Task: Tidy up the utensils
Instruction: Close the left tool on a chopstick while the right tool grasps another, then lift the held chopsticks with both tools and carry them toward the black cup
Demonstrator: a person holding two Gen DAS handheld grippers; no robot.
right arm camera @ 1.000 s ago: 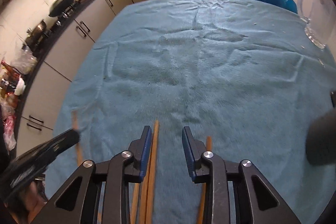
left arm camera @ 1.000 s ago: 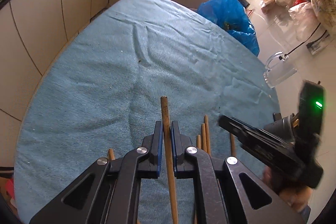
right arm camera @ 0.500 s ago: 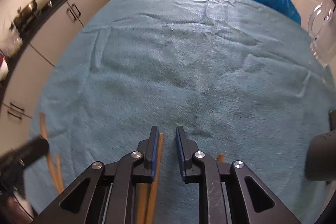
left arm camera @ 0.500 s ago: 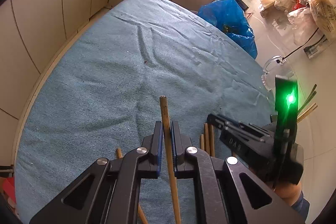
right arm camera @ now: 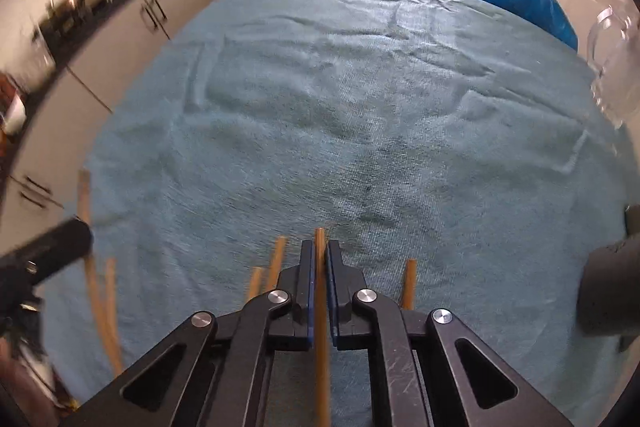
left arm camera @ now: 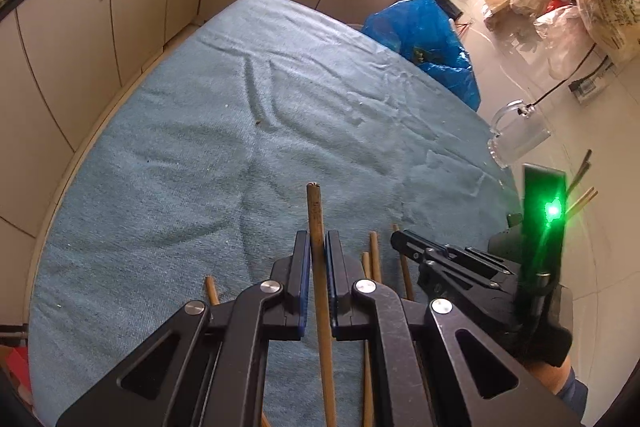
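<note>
Presently the left claw [left arm camera: 318, 247] is clamped on 1 wooden chopstick [left arm camera: 316, 211], whose tip juts past the pads toward the far side. The right claw [right arm camera: 319, 259] is likewise closed around a second chopstick [right arm camera: 320, 239]. Loose chopsticks [left arm camera: 374, 251] lie on the blue towel [left arm camera: 240, 131] covering the bench, just right of the left claw at the near edge. A clear glass jug [left arm camera: 516, 135] stands at the right edge; a blue plastic bag [left arm camera: 424, 35] sits beyond the far right.
</note>
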